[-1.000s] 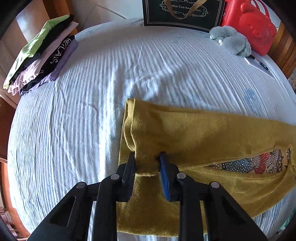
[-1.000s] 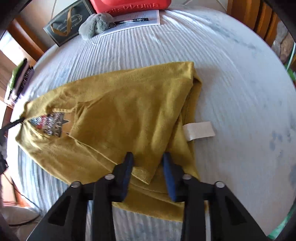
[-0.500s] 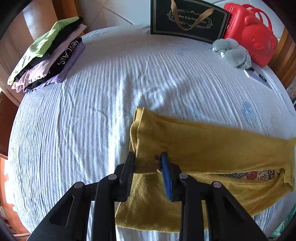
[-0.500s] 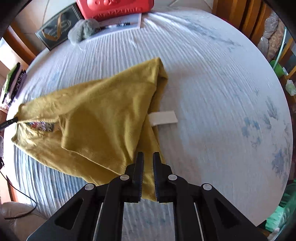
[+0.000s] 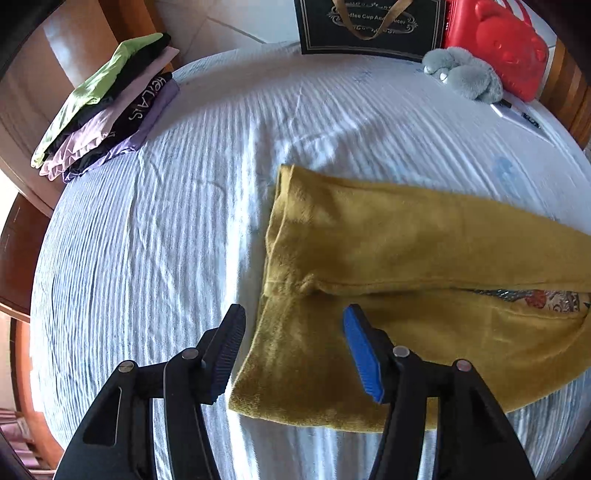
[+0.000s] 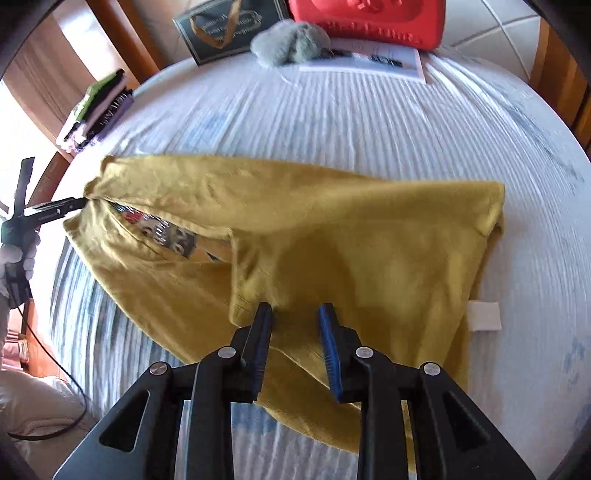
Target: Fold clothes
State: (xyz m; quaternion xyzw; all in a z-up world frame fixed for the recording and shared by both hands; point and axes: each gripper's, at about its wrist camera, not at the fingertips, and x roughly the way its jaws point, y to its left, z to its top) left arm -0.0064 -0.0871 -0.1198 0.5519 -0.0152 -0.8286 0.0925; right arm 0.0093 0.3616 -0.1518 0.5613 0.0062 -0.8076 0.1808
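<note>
Mustard shirt [image 5: 424,280] beneath open left claw [image 5: 293,332].

Bare sheet [image 5: 155,266] left; clothes stack [image 5: 107,107] seemingly far.

Bright daylight enters from the left of each hand-held gripper, blowing out that edge, casting soft shadows on the bed [image 5: 221,229], while fisheye curvature and slight motion blur smear the margins.

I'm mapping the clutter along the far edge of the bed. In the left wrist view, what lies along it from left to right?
Stack of folded clothes → black gift bag with a gold ribbon handle → grey plush toy → red bear-faced bag.
</note>
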